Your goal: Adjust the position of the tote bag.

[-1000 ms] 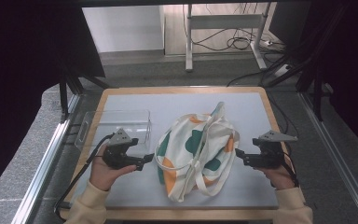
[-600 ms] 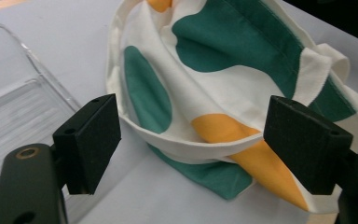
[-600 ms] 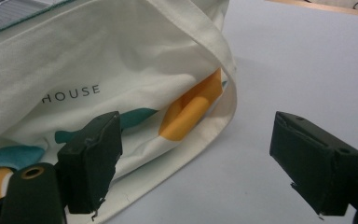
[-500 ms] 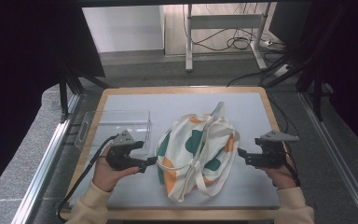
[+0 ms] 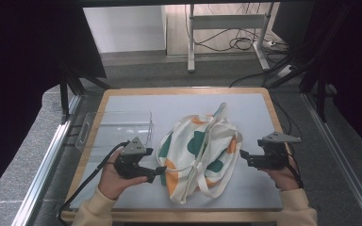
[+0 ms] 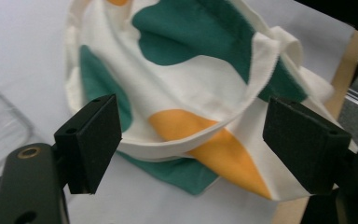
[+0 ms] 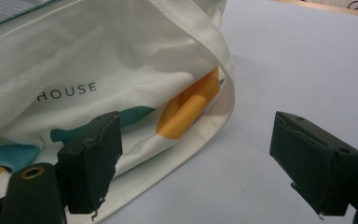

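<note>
A cream cloth bag (image 5: 195,148) with green and orange patches lies crumpled in the middle of the white mat (image 5: 264,113), its long strap running across it. My left gripper (image 5: 159,170) sits at the bag's left edge, jaws wide open. In the left gripper view the bag (image 6: 191,84) lies just beyond the left gripper (image 6: 198,140), its folded rim between the two jaws. My right gripper (image 5: 242,156) is open just off the bag's right edge. In the right gripper view the bag (image 7: 98,70), printed "HOUSE", lies ahead and left of the right gripper (image 7: 203,158).
A clear plastic box (image 5: 115,128) stands at the mat's left, behind the left hand. The wooden table rim (image 5: 94,136) frames the mat. Bare mat lies behind and to the right of the bag. Metal rails run along both table sides.
The left gripper has edged nearer and to the right, up to the bag's left edge. The right gripper and the bag have hardly moved.
</note>
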Demonstrator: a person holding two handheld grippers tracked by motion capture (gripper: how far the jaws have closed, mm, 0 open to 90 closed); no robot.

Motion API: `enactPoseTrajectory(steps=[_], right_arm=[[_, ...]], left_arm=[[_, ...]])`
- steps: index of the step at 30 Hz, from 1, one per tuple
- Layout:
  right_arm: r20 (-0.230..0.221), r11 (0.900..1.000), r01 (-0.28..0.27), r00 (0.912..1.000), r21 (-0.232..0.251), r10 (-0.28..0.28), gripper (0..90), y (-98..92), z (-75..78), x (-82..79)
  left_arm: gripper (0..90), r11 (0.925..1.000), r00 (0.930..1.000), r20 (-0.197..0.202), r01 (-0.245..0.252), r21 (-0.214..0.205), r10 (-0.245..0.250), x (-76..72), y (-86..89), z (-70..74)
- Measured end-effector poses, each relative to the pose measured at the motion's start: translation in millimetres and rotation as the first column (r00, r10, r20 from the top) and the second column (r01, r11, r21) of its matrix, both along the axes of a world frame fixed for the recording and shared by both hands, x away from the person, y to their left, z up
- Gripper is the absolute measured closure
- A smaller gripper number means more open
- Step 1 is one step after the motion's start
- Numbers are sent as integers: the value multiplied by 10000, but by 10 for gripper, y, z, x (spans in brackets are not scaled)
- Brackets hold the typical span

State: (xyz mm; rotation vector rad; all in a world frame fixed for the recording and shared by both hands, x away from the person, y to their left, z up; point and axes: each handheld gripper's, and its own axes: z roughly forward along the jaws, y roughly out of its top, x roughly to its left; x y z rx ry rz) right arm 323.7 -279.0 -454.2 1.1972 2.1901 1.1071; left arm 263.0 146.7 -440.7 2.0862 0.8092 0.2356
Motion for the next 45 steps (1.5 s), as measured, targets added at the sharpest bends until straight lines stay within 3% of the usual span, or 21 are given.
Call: enactPoseTrajectory(steps=[8, 10, 13, 21, 32, 36, 40, 43, 45], right_arm=[[-30, 9999, -9, 10000, -107, 9, 170, 24, -13, -2], [-31, 9999, -9, 10000, -121, 9, 169, 22, -15, -1], [-39, 9999, 2, 10000, -142, -3, 169, 22, -18, -1], [-76, 9998, 37, 10000, -175, -38, 168, 21, -28, 0], [-115, 9998, 43, 9999, -203, -45, 167, 33, -37, -1], [-118, 9998, 56, 9999, -192, -59, 167, 30, -36, -2], [-117, 9998, 62, 9999, -198, -64, 167, 31, -36, -2], [-125, 9998, 61, 9999, -203, -64, 166, 31, -39, 0], [-139, 9998, 75, 9999, -187, -78, 166, 29, -39, 0]], left_arm=[[193, 9980, 9982, 45, 598, 181, -599, -106, -202, -21], [208, 9959, 9959, -120, 900, -99, -901, -129, -254, -40], [206, 9923, 9921, -189, 1239, 88, -1238, -167, -358, -79], [196, 9834, 9833, -163, 1813, 89, -1811, -293, -507, -157], [135, 9754, 9752, -213, 2203, 32, -2202, -430, -670, -302], [115, 9721, 9733, -131, 2294, 490, -2290, -458, -753, -374], [135, 9763, 9781, -46, 2079, 607, -2080, -467, -793, -435], [189, 9781, 9821, 137, 1856, 944, -1877, -440, -767, -458], [207, 9819, 9839, 18, 1784, 631, -1789, -415, -726, -448]])
